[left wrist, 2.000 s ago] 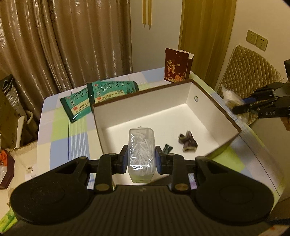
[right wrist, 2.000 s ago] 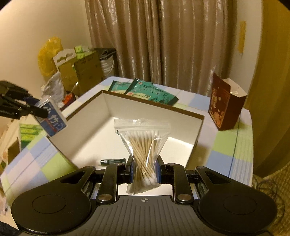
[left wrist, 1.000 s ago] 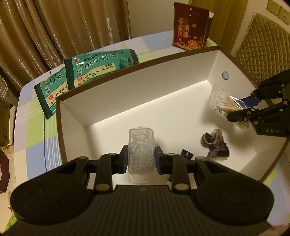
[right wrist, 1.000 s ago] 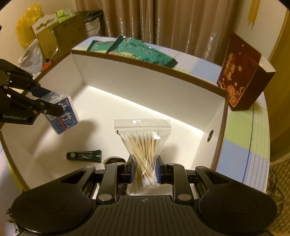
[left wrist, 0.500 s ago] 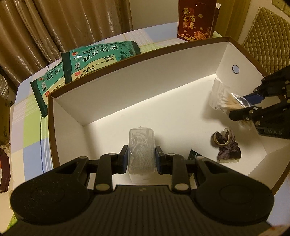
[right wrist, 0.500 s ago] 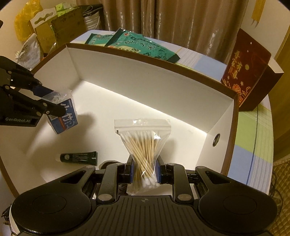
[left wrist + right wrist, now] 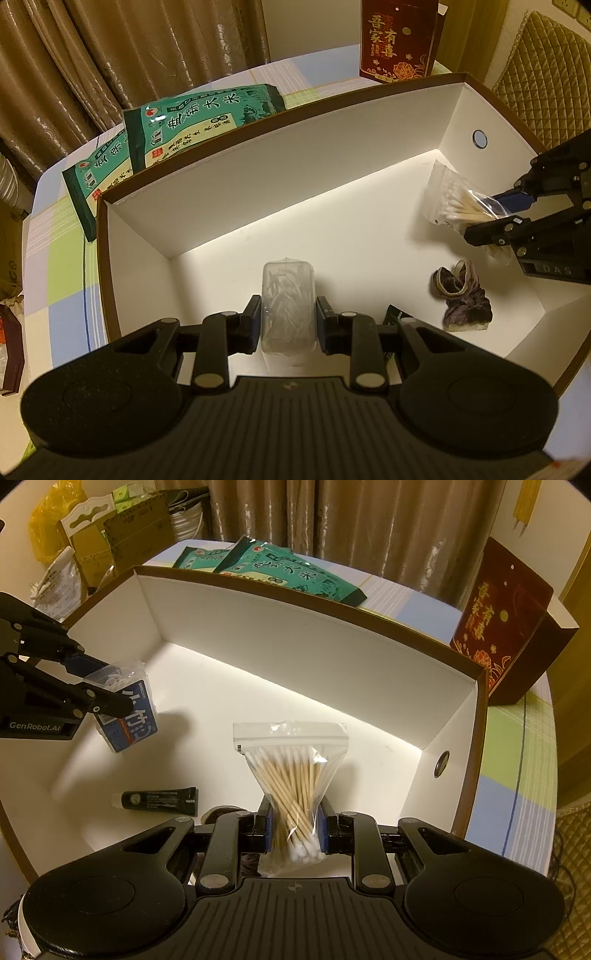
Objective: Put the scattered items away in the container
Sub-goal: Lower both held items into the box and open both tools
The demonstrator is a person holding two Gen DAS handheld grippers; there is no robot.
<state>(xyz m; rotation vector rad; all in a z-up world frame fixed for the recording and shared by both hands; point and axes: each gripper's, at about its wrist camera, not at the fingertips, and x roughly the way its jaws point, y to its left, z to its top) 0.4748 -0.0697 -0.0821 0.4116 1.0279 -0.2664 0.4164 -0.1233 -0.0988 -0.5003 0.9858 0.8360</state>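
A white box with a brown rim [image 7: 258,192] is the container; it also shows in the right wrist view [image 7: 332,653]. My left gripper [image 7: 288,319] is shut on a clear plastic floss-pick box [image 7: 287,302] with a blue label [image 7: 127,716], held low inside the container's left end. My right gripper [image 7: 295,829] is shut on a zip bag of cotton swabs [image 7: 291,771], also seen in the left wrist view [image 7: 458,201], held inside the right end. A dark tube [image 7: 157,797] and a purple scrunchie [image 7: 463,295] lie on the container floor.
Two green rice packets [image 7: 192,118] lie on the checked tablecloth behind the container. A dark red gift bag [image 7: 506,635] stands at its far right corner. Cardboard boxes and bags [image 7: 107,535] sit off the table's left side. A quilted chair [image 7: 543,77] is at the right.
Both grippers have moved from above the container's rim down inside it, each still holding its item. Over the last half second they sank a little lower.
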